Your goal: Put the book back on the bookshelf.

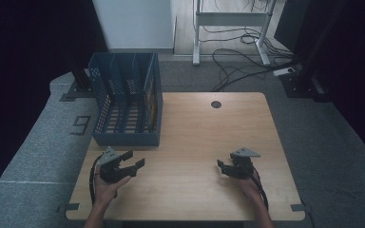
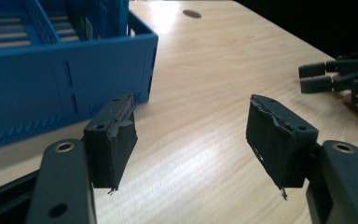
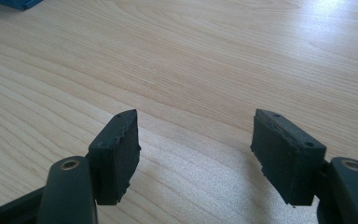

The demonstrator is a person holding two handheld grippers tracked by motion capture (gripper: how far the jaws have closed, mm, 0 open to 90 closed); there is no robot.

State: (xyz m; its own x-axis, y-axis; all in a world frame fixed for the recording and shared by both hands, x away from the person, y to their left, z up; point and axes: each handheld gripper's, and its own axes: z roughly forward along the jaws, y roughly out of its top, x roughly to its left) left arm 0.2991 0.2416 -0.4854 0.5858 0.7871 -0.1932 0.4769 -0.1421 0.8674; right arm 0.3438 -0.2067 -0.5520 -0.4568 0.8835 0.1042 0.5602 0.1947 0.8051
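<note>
My left gripper (image 1: 134, 159) sits low over the front left of the wooden table (image 1: 195, 137), just in front of a blue slotted file rack (image 1: 126, 102). Its jaws stand apart with only bare wood between them, as the left gripper view (image 2: 191, 135) shows. A book or folder with a dark and yellow cover (image 1: 151, 97) stands in the rack's right-hand slot. My right gripper (image 1: 222, 166) rests near the front right of the table, pointing left. It is open with nothing between the pads (image 3: 116, 149). The left gripper view shows the right gripper (image 2: 314, 77) farther off.
The rack (image 2: 51, 88) occupies the table's back left corner. A round cable hole (image 1: 216, 104) lies near the back edge. Beyond the table, on the grey floor, are desk legs and loose cables (image 1: 247, 61). Light bare wood stretches between the two grippers.
</note>
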